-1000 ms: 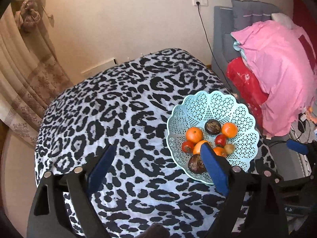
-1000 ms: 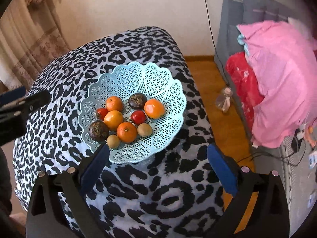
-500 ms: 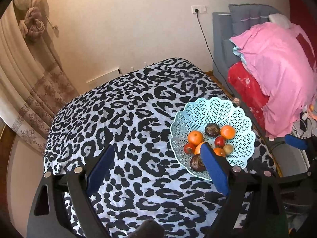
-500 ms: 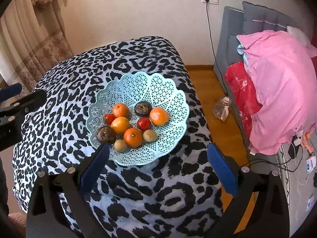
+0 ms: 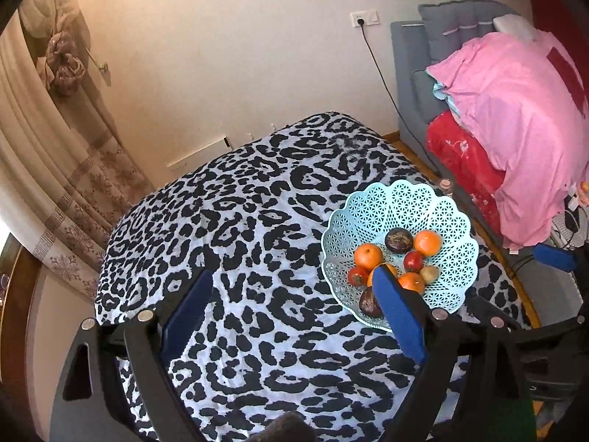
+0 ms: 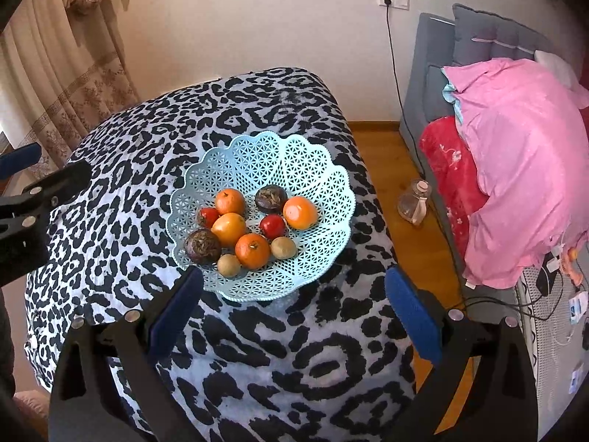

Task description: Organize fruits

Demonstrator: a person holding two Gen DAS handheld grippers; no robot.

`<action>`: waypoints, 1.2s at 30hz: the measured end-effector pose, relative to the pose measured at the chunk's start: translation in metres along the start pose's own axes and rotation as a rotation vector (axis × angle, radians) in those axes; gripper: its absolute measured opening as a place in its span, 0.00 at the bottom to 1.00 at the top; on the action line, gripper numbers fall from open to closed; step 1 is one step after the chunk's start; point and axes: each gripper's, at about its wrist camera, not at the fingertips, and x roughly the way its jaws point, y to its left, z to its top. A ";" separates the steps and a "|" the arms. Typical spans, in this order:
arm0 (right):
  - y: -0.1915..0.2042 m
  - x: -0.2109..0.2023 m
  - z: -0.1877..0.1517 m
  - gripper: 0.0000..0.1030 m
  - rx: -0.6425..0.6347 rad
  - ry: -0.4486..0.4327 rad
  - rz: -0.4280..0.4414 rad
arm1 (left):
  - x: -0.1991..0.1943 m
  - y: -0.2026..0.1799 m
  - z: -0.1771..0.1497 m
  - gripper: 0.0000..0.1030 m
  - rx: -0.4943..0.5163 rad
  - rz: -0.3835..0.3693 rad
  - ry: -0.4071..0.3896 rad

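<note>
The right gripper (image 6: 292, 305) is held spread wide and empty above the near edge of the bench (image 6: 257, 361), its blue pads framing the front rim of the pale blue basket (image 6: 324, 169). The left gripper (image 5: 292, 307) is likewise spread and empty — nothing is pinched by either. All the fruit visible is gathered in the basket: four oranges, of which one (image 6: 252, 251) lies nearest the right gripper, two small red fruits, two dark purple ones (image 6: 202, 246) and two small tan ones (image 6: 283, 247). No loose fruit is seen on the leopard-print cloth. The gathering step is judged to be done, or nearly so — unless sorting within the basket is meant. If a further pick is wanted, a descent of the right gripper over the near orange would be called for, with care taken not to nudge its touching neighbours.
</note>
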 end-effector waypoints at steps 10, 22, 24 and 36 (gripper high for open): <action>-0.001 0.000 -0.001 0.97 0.000 -0.002 0.005 | -0.003 0.001 -0.002 0.85 0.002 0.010 -0.002; 0.005 0.001 0.002 0.97 0.001 -0.007 0.011 | -0.003 0.004 -0.002 0.85 0.004 0.017 -0.008; 0.005 0.002 0.002 0.97 0.002 -0.005 0.011 | -0.003 0.004 -0.002 0.85 0.005 0.014 -0.008; 0.010 0.015 0.000 0.97 0.023 0.028 0.011 | 0.012 0.004 -0.002 0.85 0.019 -0.018 0.027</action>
